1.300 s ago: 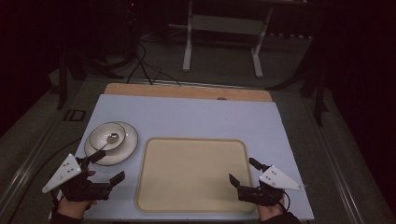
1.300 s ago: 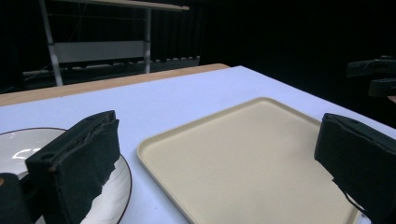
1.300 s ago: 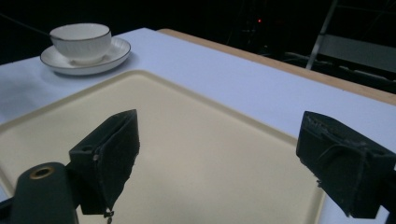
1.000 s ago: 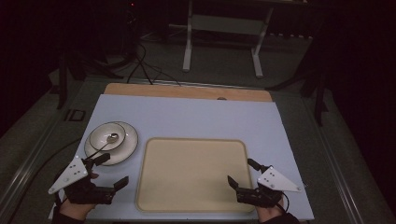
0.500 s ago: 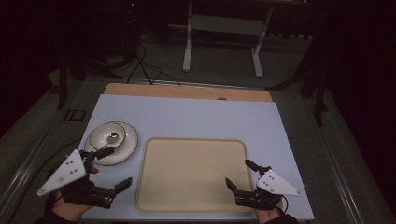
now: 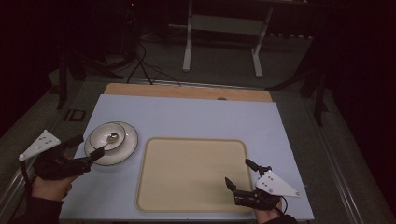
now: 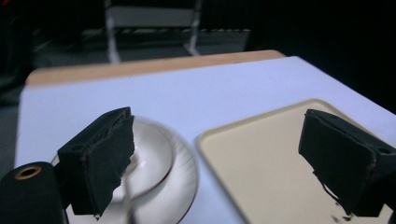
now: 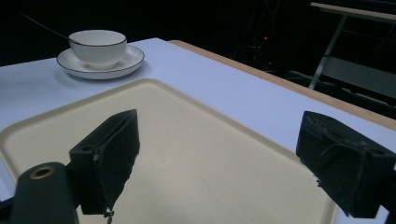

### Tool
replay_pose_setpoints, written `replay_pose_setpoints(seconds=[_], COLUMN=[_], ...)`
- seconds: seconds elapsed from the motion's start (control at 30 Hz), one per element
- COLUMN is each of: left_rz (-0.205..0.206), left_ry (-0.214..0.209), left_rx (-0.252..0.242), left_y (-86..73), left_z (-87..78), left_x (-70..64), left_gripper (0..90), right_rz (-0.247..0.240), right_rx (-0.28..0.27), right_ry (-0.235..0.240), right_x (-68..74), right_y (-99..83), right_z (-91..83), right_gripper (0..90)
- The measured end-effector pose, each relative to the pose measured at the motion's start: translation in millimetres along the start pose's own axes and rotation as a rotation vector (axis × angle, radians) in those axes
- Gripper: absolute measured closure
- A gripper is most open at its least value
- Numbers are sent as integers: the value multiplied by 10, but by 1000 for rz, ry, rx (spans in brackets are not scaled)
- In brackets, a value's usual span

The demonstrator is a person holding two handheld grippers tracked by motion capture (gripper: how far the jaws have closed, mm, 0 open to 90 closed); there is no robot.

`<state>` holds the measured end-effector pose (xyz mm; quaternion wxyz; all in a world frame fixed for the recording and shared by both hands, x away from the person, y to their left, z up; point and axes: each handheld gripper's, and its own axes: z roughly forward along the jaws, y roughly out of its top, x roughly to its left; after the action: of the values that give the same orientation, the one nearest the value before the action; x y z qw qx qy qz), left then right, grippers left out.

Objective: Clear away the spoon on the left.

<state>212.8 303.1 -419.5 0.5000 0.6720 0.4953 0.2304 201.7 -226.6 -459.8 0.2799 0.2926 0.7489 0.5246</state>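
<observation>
Two grippers sit low at the table's (image 6: 187, 112) near edge, both with jaws spread wide and holding nothing. The left gripper (image 6: 85, 150) hovers at the near left, its tips just beside the saucer (image 6: 127, 148). On the saucer stands a cup (image 6: 108, 134) with a spoon (image 6: 106, 143) leaning in it. Right of that lies a bare tan tray (image 6: 191, 172). The right gripper (image 6: 243, 175) hangs over the tray's near right corner.

Pale blue table top (image 6: 196, 116); metal stand legs (image 6: 222, 44); floor cables (image 6: 144, 70)
</observation>
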Motion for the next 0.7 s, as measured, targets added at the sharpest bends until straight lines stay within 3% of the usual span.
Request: replay_pose_setpoints(seconds=[0.03, 0.07, 0.1, 0.13, 0.2, 0.23, 0.27, 0.33, 0.4, 0.5, 0.57, 0.6, 0.7], left_rz=[0, -51, -51, -124, -170, -170, -222, -243, -316, -369, -380, -410, -426], left_ry=[0, 49, 49, 76, 109, 109, 124, 130, 136, 135, 140, 124, 118], left_rx=[0, 31, 31, 62, 74, 74, 81, 87, 109, 111, 109, 108, 100], left_y=[0, -86, -86, -160, -220, -220, -267, -290, -360, -423, -440, -467, -490], left_z=[0, 16, 16, 36, 54, 54, 74, 90, 140, 173, 181, 199, 214], left_x=[0, 60, 60, 133, 182, 182, 226, 240, 273, 307, 320, 352, 363], left_gripper=[122, 123, 146, 154, 168, 192, 202, 264, 315, 412, 464, 493, 570], right_rz=[1, -4, -4, -8, -8, -9, -11, -12, -14, -18, -20, -23, -25], right_rx=[4, 6, 6, 7, 7, 6, 4, 3, 3, 2, 2, 5, 4], right_ry=[-4, -4, -4, -2, 1, 1, 1, 0, 0, 3, 3, 4, 5], right_x=[7, 9, 9, 14, 18, 20, 19, 19, 18, 23, 24, 23, 23], right_y=[-1, -2, -2, -2, -2, -3, -2, -2, -3, -1, 0, -1, 0], right_z=[1, 5, 5, 12, 17, 17, 17, 17, 26, 33, 36, 42, 47], right_gripper=[136, 136, 136, 136, 136, 136, 136, 136, 136, 136, 136, 136, 136])
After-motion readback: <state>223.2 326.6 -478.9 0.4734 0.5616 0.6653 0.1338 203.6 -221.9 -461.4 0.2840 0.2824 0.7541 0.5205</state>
